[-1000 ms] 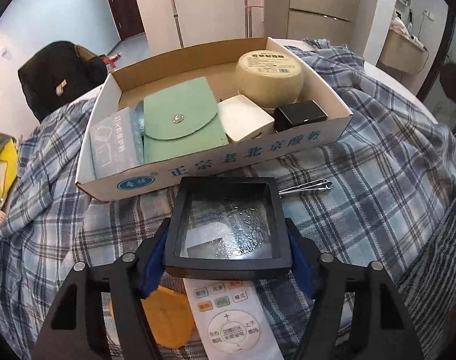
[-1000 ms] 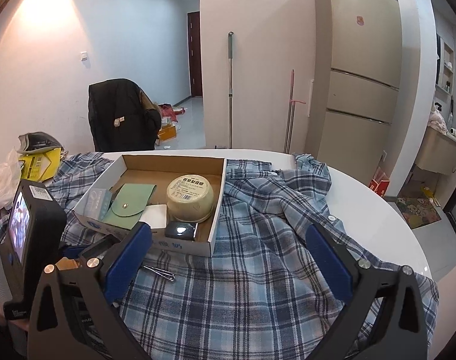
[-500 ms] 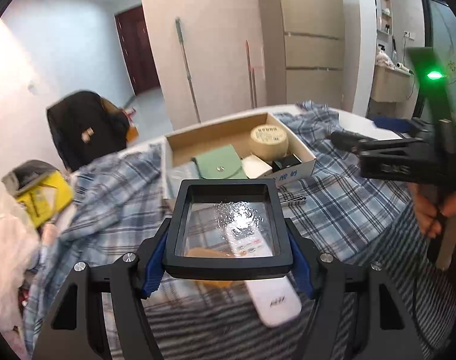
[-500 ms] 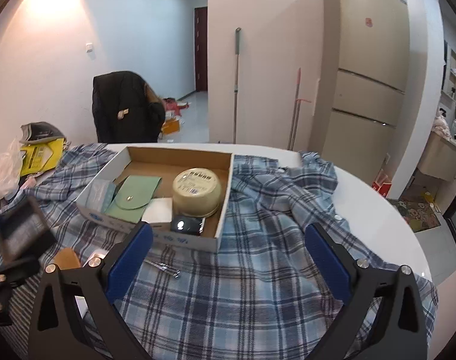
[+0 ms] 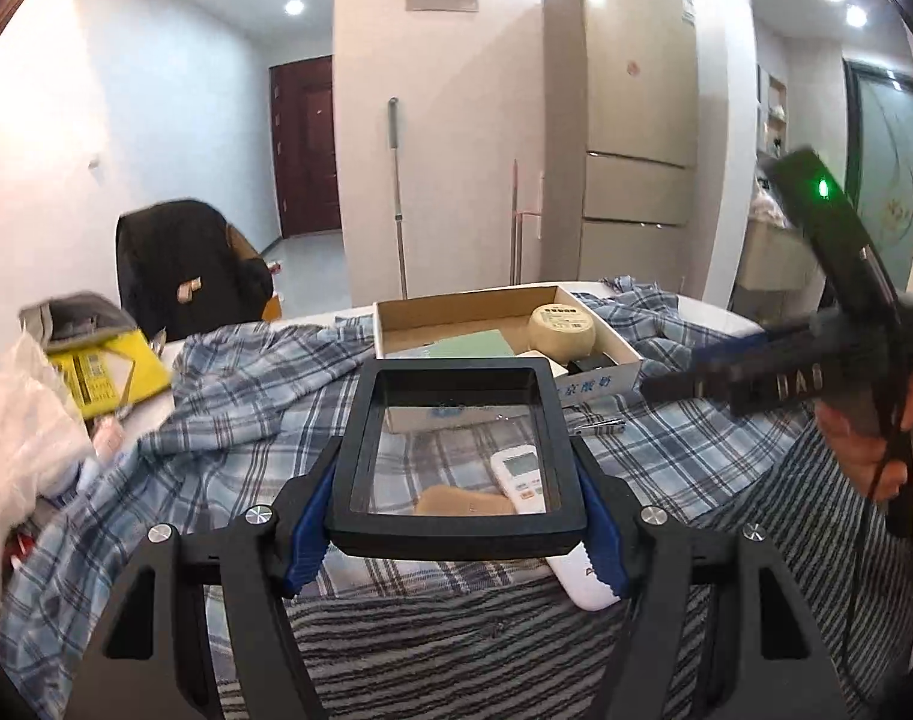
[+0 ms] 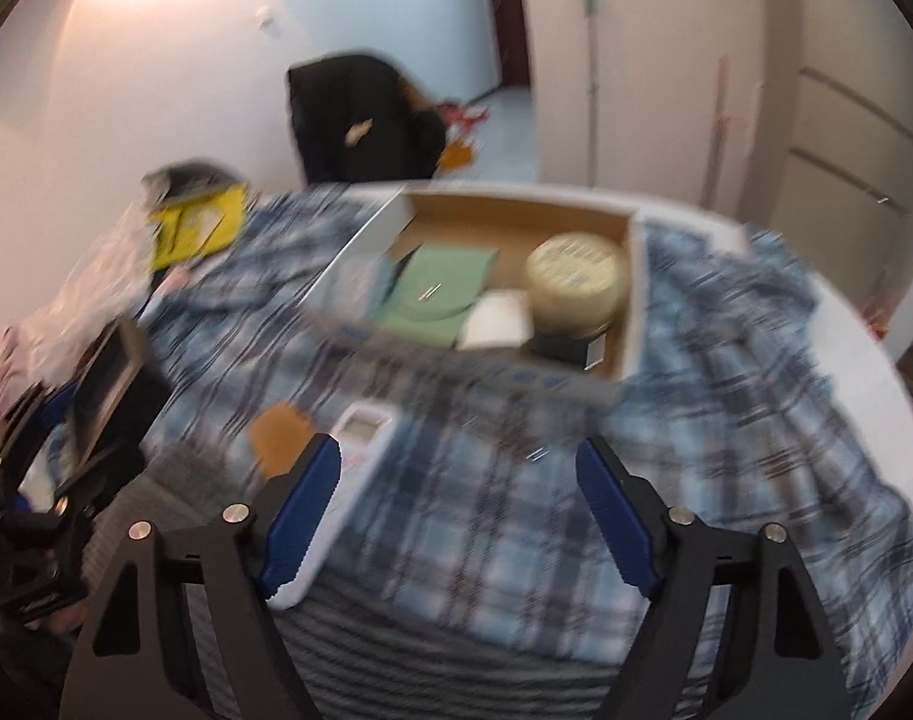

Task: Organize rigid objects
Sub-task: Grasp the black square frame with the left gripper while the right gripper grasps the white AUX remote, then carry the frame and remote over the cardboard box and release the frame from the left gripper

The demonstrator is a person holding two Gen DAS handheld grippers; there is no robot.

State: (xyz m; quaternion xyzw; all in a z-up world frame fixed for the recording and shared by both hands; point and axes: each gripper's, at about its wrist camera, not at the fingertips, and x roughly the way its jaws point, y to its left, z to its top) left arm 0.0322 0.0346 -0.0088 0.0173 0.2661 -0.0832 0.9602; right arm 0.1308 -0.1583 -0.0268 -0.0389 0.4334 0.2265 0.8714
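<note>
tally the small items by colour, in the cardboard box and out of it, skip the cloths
black: 2 (frame, black box)
white: 2 (remote, white box)
green: 1 (pouch)
cream: 1 (tin)
orange: 1 (pad)
silver: 1 (clippers)
pale: 1 (packet, blurred)
total: 9

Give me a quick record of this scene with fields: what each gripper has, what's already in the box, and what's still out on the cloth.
left gripper: shut on the black-framed clear case, held above the cloth
right gripper: open, nothing between its fingers, jaws just been closing
cardboard box: green pouch, round cream tin, white box, small black box
left out on plaid cloth: white remote, tan pad, metal tweezers
</note>
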